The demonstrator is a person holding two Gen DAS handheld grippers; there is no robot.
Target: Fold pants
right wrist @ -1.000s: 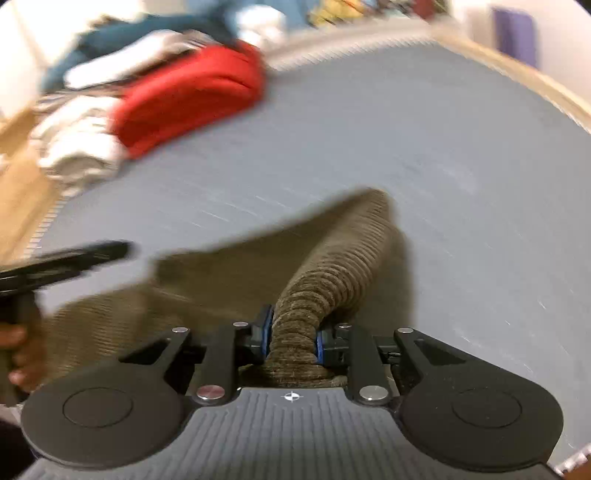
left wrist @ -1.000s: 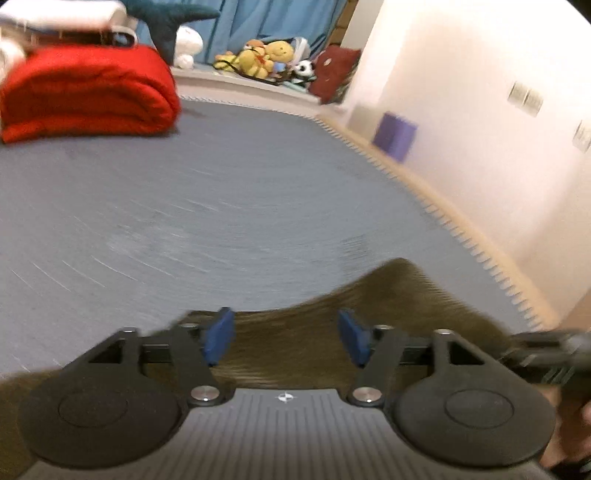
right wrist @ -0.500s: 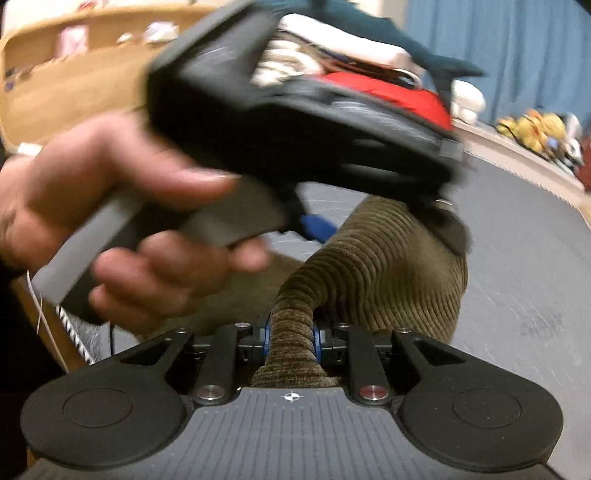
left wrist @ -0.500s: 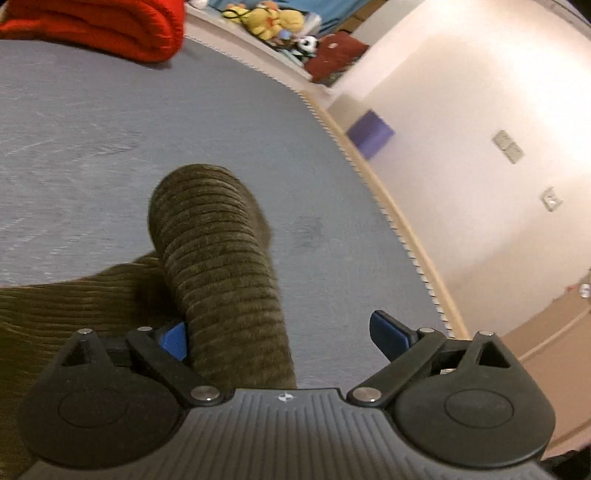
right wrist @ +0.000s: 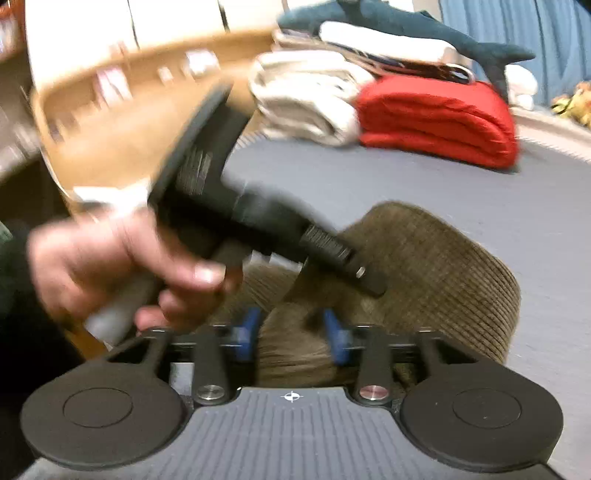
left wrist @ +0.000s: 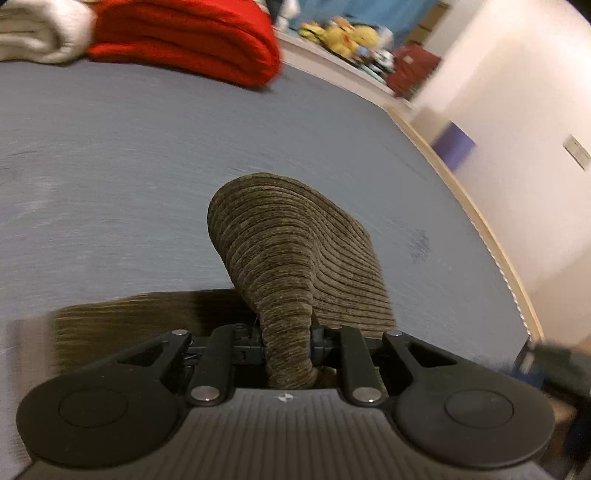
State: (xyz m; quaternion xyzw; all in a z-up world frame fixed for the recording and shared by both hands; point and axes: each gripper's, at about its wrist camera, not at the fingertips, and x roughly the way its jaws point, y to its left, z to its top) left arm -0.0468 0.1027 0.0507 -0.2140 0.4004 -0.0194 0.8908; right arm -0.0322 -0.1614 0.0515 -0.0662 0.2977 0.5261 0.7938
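Note:
The brown corduroy pants point(left wrist: 295, 251) lie on the grey-blue bed surface point(left wrist: 129, 155). My left gripper point(left wrist: 287, 339) is shut on a raised fold of the pants, which arches up in front of it. In the right wrist view the pants point(right wrist: 443, 258) bulge up as a loop. My right gripper point(right wrist: 293, 334) is open, its blue pads either side of the fabric, not pinching it. The left gripper's body point(right wrist: 236, 214) and the hand holding it cross just above and in front of the right gripper.
A folded red blanket point(left wrist: 184, 37) and white folded laundry point(right wrist: 306, 96) sit at the far end of the bed. A blue shark plush point(right wrist: 406, 26) lies on top. The bed's right edge point(left wrist: 491, 236) runs along a white wall.
My left gripper has closed on the raised fold of the pants. My right gripper has opened and let go of the fabric. The left gripper has moved across in front of the right.

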